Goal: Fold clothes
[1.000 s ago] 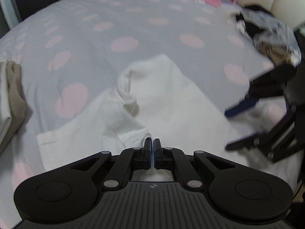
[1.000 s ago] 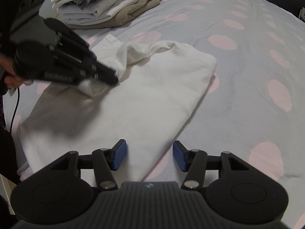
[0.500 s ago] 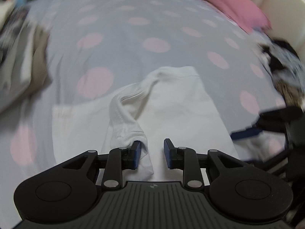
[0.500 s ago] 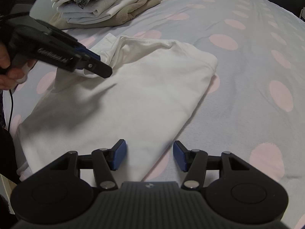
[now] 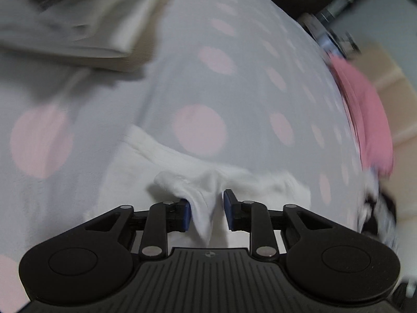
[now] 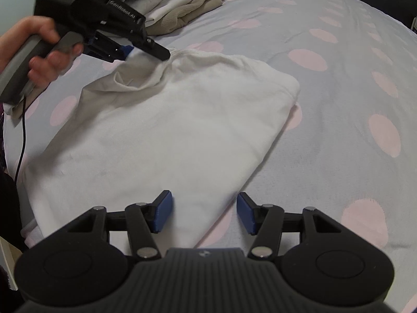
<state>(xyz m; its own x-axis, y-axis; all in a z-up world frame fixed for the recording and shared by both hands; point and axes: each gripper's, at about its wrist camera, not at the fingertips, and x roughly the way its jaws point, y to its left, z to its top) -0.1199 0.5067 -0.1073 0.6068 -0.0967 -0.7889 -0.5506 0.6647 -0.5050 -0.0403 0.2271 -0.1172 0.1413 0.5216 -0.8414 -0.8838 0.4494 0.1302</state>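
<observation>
White cotton, a half-folded garment (image 6: 166, 135), lies flat on the grey bedsheet with pink dots (image 6: 351, 109), its long folded edge running diagonally toward the right gripper (image 6: 204, 215). That layout reads as a fold in hand: the body is already doubled over, and what is left to tidy is the rumpled end at the far side. The left gripper (image 5: 207, 210) is at that end, jaws closing around a raised pleat of the white cloth that stands between the blue pads (image 5: 186, 212); the pad on the left of the view touches the fabric, the other stands just clear, so no firm pinch yet. This looks like a re-grip, taking the bunched cloth to pull it straight or turn it over. The right gripper hangs with jaws apart and nothing pinched, the garment's near edge just below and between its fingers, probably placed to steady that side. A stack of folded clothes (image 6: 166, 2) sits beyond, well apart.
</observation>
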